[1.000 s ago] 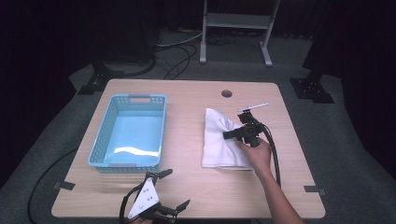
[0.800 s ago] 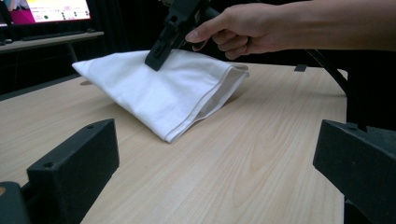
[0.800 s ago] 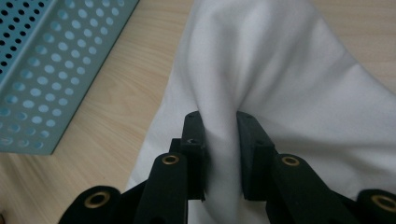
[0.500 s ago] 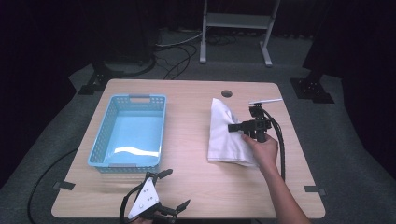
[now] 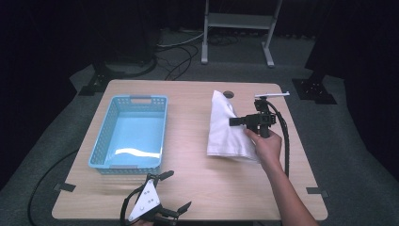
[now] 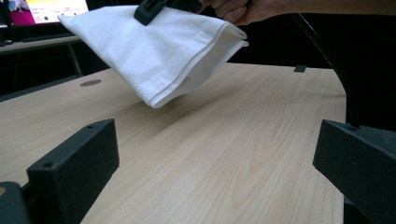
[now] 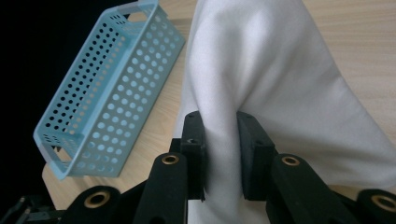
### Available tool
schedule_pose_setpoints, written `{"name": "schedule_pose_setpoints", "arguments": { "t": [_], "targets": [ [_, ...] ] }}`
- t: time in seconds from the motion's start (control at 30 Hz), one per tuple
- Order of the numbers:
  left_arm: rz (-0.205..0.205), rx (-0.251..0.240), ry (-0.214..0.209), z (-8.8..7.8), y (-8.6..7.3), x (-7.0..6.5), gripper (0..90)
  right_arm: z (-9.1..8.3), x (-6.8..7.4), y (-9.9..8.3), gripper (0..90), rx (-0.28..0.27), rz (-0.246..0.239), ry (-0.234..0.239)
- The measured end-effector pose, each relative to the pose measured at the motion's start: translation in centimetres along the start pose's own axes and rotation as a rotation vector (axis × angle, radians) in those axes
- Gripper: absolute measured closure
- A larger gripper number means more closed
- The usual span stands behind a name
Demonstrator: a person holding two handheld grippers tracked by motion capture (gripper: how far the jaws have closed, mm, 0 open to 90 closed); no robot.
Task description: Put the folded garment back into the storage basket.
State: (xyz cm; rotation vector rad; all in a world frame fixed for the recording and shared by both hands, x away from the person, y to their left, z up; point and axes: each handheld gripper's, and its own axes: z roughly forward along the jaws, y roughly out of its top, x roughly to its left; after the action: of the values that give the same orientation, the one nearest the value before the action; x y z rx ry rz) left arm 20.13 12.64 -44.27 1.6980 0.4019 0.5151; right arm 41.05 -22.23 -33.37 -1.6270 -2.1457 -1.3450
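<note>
A folded white cloth [image 5: 226, 129] hangs lifted above the right half of the wooden table [image 5: 197, 188]. My right gripper [image 5: 234, 122] is shut on its right edge, and the fabric [image 7: 261, 70] bunches between the two black jaws. From the left gripper view the cloth [image 6: 159, 51] floats clear of the tabletop with the other hand gripping it from above. My left gripper [image 5: 175, 192] rests at the table's front edge, its jaws wide apart with nothing between them. A light blue perforated basket [image 5: 129, 132] stands empty on the left side of the table.
A round cable hole [image 5: 228, 94] sits near the table's far edge, behind the cloth. Beyond the table stand a metal stand [image 5: 235, 28] and cables on the dark floor. The right gripper's cable [image 5: 284, 141] loops beside the person's forearm.
The right gripper has risen with the cloth, pulling it up off the table so it now hangs in folds. The left gripper has stayed put.
</note>
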Motion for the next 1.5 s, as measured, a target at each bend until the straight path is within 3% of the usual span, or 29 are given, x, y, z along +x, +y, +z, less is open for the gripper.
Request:
{"name": "schedule_pose_setpoints", "arguments": {
  "t": [0.33,0.73,1.5],
  "targets": [
    [-0.001,-0.001,0.0,0.0,0.0,0.0,0.0,-0.4,1.9,1.1,75.1,-0.012,-0.02,0.027],
    [-0.001,-0.003,0.0,0.0,0.0,0.1,0.0,-0.4,3.6,2.5,75.1,-0.024,-0.01,0.071],
    [0.001,-0.005,-0.004,-0.1,0.0,0.0,0.0,1.5,8.5,5.5,75.0,-0.01,-0.053,0.146]
  ]
}}
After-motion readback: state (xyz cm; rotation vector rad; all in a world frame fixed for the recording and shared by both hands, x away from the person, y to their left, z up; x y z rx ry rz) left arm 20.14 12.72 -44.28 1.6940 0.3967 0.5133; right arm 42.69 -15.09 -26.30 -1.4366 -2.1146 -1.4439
